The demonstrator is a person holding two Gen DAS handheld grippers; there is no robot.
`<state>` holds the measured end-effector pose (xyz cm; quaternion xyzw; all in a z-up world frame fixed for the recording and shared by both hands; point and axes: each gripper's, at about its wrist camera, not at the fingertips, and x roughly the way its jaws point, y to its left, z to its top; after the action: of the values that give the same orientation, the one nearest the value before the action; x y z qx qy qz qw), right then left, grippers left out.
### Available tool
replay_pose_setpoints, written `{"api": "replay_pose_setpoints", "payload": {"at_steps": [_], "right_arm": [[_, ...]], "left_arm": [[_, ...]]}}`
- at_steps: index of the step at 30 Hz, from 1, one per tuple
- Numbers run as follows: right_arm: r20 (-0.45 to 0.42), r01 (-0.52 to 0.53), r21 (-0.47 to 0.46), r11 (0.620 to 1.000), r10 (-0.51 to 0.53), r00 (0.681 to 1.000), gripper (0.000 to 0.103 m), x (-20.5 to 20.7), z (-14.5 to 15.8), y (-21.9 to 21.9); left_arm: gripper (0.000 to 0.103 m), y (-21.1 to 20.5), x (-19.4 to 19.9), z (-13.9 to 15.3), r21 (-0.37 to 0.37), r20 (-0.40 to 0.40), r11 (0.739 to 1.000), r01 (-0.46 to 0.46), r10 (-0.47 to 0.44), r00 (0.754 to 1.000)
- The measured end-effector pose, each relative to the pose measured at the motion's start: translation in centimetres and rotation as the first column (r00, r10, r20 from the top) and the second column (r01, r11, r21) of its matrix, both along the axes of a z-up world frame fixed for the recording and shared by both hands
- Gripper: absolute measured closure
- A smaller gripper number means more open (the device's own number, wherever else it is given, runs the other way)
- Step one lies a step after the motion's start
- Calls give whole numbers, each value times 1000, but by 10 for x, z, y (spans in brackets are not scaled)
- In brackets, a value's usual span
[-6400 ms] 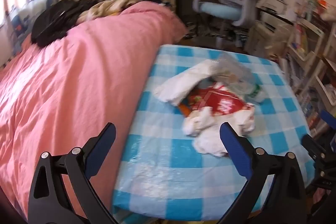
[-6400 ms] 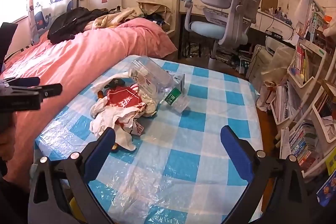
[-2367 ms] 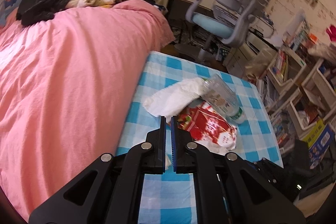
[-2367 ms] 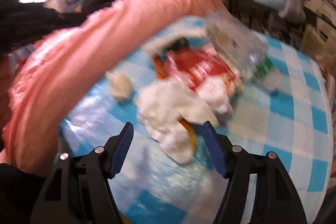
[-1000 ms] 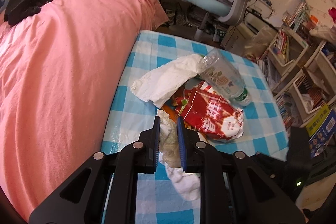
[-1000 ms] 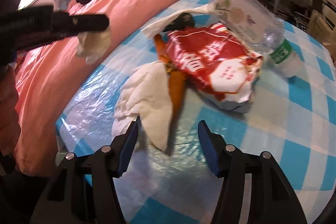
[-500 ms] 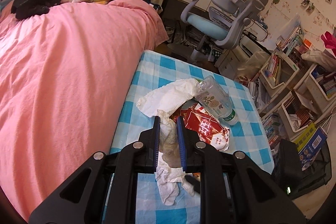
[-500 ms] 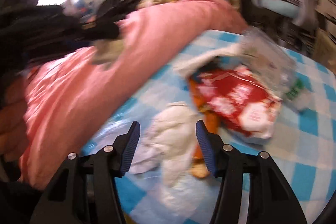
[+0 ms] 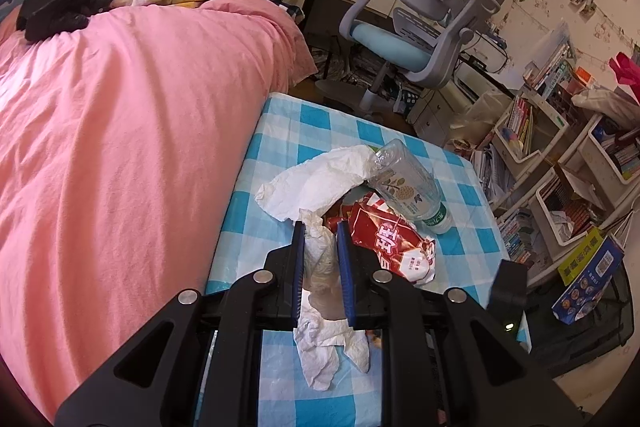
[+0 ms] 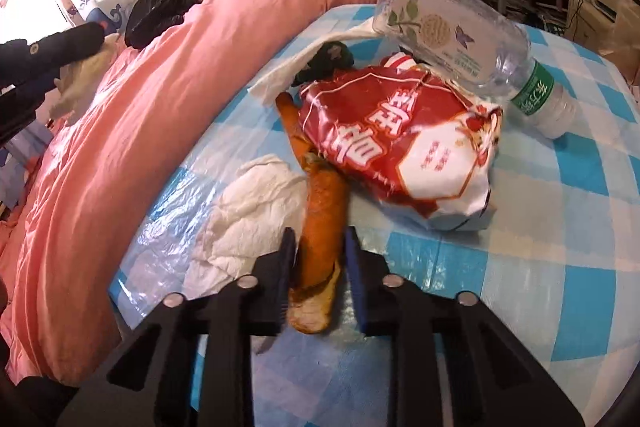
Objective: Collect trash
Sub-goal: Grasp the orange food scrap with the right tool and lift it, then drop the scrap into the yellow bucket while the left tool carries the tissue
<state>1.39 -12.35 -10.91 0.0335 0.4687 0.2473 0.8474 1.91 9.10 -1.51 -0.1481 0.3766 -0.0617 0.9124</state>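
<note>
A: Trash sits in a heap on the table (image 9: 280,131), the one with the blue-and-white checked cloth, mid-frame in both views. What is in the heap?

B: A red snack bag (image 10: 400,143) at the centre of the right wrist view, and a clear plastic bottle (image 10: 452,31) lying on its side above it, touching the bag, green-labelled neck toward the right edge. An orange carrot-like piece (image 10: 320,211) runs from under the bag's left edge down toward the bottom of the frame, and a crumpled white tissue (image 10: 244,223) lies just left of it.

A: And the right gripper (image 10: 320,259)?

B: Lower centre, fingers drawn in narrow on either side of the carrot-like piece's near end. Whether the pads actually press it, I cannot tell.

A: The left gripper (image 9: 320,255)?

B: Lower centre of its own view, fingers close together and clamped on a wad of tissue (image 9: 318,259), held above the table. In the right wrist view it shows at the far left edge, over the pink bedcover (image 9: 120,131).

A: Anything else on the cloth?

B: A larger white paper sheet (image 9: 316,183) lies above the snack bag in the left wrist view, its upper end touching the bottle's base.
</note>
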Motion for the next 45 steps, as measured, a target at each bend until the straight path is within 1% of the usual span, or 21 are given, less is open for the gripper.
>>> {"api": "replay_pose_setpoints", "payload": {"at_steps": [6, 10, 15, 22, 27, 32, 35, 39, 45], "right_arm": [[27, -28, 74, 997, 26, 999, 83, -19, 18, -25], [51, -45, 128, 991, 39, 998, 84, -24, 29, -40], [48, -53, 173, 984, 46, 998, 83, -24, 31, -55], [51, -114, 180, 977, 106, 993, 83, -28, 32, -56], [53, -166, 186, 968, 159, 986, 83, -34, 34, -50], [42, -221, 168, 961, 217, 975, 83, -44, 33, -42], [35, -253, 156, 955, 250, 968, 84, -57, 33, -37], [24, -275, 154, 949, 275, 961, 83, -84, 31, -35], [-11, -300, 122, 946, 304, 953, 83, -127, 18, -26]], "left_arm": [[88, -11, -1, 1, 27, 6, 999, 30, -31, 1000], [88, -19, -3, 1, 61, 9, 997, 48, -48, 999], [88, -28, -3, 0, 108, 8, 993, 57, -58, 998], [88, -36, 0, -3, 160, 3, 985, 66, -67, 998], [88, -39, 1, -3, 175, 2, 983, 64, -66, 998], [88, -40, -1, -3, 188, 7, 980, 68, -71, 997], [88, -40, -6, -3, 187, 12, 980, 66, -70, 997], [88, -43, -21, -4, 186, 15, 980, 72, -76, 997], [88, -50, -57, -13, 169, 1, 981, 91, -92, 996]]}}
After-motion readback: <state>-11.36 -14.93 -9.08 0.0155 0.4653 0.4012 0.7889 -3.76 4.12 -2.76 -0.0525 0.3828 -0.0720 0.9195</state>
